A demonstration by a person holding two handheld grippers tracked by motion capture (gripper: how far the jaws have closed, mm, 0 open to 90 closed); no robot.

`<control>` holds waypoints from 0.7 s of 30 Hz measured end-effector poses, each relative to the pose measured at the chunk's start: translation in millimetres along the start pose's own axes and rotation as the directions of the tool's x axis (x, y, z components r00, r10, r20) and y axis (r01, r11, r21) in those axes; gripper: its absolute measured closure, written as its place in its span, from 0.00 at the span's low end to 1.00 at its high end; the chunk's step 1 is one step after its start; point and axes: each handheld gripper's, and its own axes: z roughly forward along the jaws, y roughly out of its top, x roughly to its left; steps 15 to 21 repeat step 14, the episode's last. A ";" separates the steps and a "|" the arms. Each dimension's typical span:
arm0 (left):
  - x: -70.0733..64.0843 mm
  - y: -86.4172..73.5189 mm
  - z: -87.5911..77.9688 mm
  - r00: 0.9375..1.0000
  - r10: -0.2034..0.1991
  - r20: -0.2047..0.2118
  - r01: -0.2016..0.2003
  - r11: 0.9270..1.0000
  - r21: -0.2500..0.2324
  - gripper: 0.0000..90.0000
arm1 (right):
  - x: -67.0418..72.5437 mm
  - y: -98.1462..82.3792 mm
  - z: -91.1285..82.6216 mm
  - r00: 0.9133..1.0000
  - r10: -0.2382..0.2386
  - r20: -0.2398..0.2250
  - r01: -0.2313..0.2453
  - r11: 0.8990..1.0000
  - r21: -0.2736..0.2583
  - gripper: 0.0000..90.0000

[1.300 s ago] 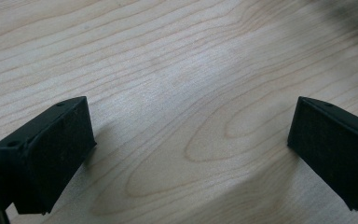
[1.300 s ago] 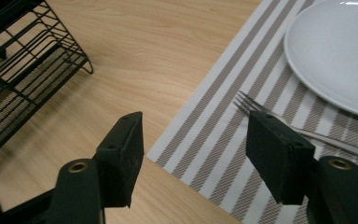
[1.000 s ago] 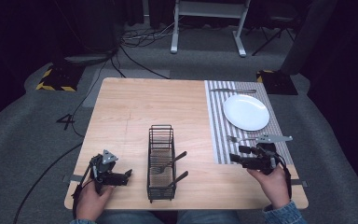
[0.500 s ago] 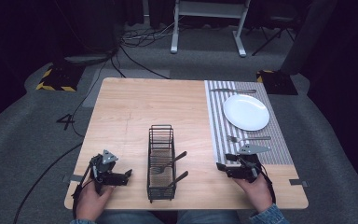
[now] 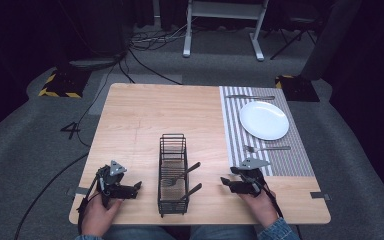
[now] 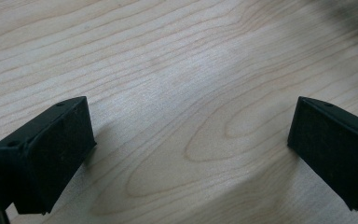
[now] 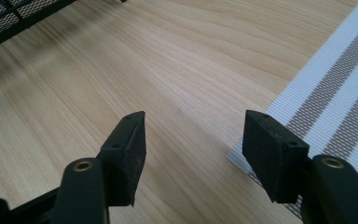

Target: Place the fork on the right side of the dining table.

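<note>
A black wire rack (image 5: 172,172) stands at the table's front middle with a fork (image 5: 182,175) and a second utensil handle (image 5: 193,190) leaning out of it. My left gripper (image 5: 136,187) rests low at the front left, pointing towards the rack. In its own view the left gripper (image 6: 191,149) is open over bare wood. My right gripper (image 5: 224,181) sits right of the rack and points left. The right gripper (image 7: 193,140) is open with nothing between its jaws, hovering by the corner of the striped placemat (image 7: 335,84).
The striped placemat (image 5: 235,125) covers the table's right side and carries a white plate (image 5: 264,120), a fork (image 5: 266,148) in front of it and a knife (image 5: 250,96) behind it. Bare wood stretches across the far left half. The rack's base (image 7: 9,23) edges the right gripper view.
My right gripper has moved left and down, off the placemat's front edge to the bare wood between mat and rack. The left gripper has stayed put.
</note>
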 end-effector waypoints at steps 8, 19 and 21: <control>0.0 -0.1 0.0 1.000 0.000 0.000 0.000 1.000 0.000 0.00 | 11.4 -5.6 11.9 0.996 -0.092 0.011 0.092 0.996 -0.013 0.34; 0.0 -0.1 0.0 1.000 0.001 0.000 -0.001 1.000 0.000 0.00 | 14.2 -4.7 14.4 0.996 -0.064 0.055 0.063 0.998 0.018 0.11; 0.0 -0.1 0.0 1.000 0.001 0.000 -0.001 1.000 0.000 0.00 | 14.2 -4.7 14.4 0.996 -0.064 0.055 0.063 0.998 0.018 0.11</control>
